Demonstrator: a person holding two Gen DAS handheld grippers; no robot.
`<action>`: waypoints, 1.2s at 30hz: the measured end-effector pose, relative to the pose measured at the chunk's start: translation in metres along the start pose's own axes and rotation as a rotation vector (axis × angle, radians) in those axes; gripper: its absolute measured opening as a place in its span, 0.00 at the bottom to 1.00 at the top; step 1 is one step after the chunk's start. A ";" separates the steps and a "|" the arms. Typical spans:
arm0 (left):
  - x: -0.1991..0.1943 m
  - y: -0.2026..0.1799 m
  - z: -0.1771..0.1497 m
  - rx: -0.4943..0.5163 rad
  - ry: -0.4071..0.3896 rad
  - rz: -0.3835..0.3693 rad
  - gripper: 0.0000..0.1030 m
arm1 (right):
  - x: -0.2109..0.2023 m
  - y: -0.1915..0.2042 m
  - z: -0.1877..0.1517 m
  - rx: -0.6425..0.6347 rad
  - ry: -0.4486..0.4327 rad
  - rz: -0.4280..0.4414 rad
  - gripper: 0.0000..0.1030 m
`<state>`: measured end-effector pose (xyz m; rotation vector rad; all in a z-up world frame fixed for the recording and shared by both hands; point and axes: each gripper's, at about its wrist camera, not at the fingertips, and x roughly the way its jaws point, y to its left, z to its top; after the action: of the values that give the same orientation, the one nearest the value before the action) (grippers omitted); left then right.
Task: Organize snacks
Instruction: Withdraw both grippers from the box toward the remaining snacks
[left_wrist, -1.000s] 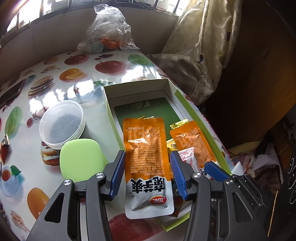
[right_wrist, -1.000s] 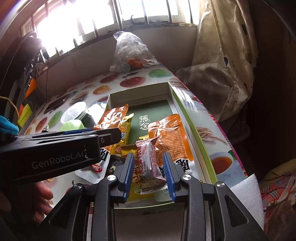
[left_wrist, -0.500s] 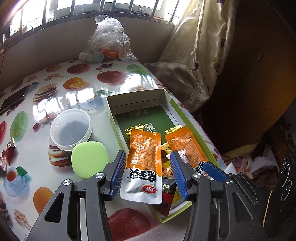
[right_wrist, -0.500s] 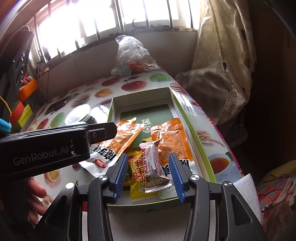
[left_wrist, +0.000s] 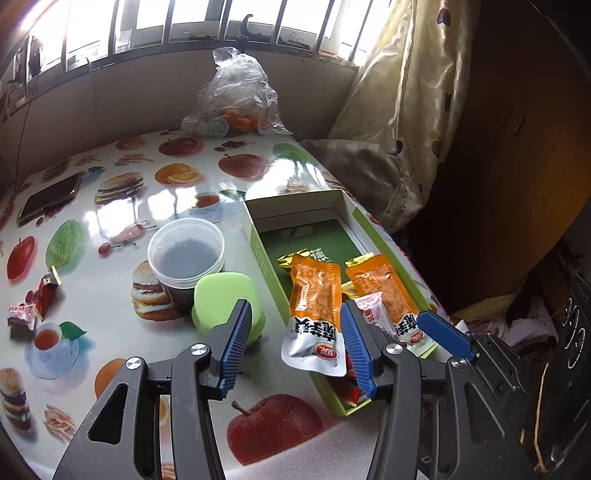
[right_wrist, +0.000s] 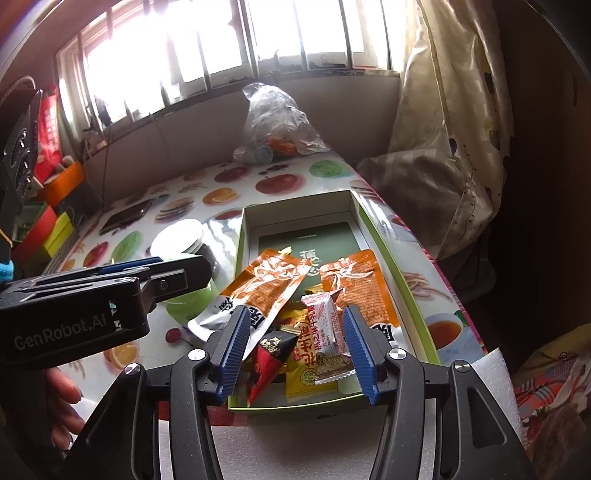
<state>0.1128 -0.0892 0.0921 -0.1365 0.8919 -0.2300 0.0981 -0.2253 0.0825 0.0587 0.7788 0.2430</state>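
Now the left gripper (left_wrist: 295, 341) stands spread and empty beside the orange pouch (left_wrist: 316, 314) draped over the green box (left_wrist: 258, 251) wall, while the right gripper (right_wrist: 295, 349), its jaws just opening, brackets without pressing the pink-and-white candy (right_wrist: 327, 326) lying among snacks inside.

My right gripper (right_wrist: 293, 347) has just been opening; the pink wafer (right_wrist: 327, 330) it pinched now lies loose on the pile in the box (right_wrist: 399, 295), between the spread jaws. My left gripper (left_wrist: 291, 350) has drawn back and up; its orange pouch (left_wrist: 314, 314), earlier between the jaws, now lies over the box's left wall.
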 end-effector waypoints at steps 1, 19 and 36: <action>-0.003 0.002 -0.001 -0.004 -0.006 0.006 0.50 | -0.001 0.002 0.001 -0.001 -0.004 0.003 0.51; -0.040 0.095 -0.028 -0.188 -0.049 0.154 0.50 | 0.011 0.076 0.014 -0.095 0.001 0.107 0.51; -0.059 0.228 -0.060 -0.458 -0.038 0.339 0.50 | 0.043 0.164 0.020 -0.222 0.038 0.214 0.51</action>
<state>0.0627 0.1446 0.0505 -0.4088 0.9033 0.2956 0.1101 -0.0547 0.0905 -0.0729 0.7792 0.5332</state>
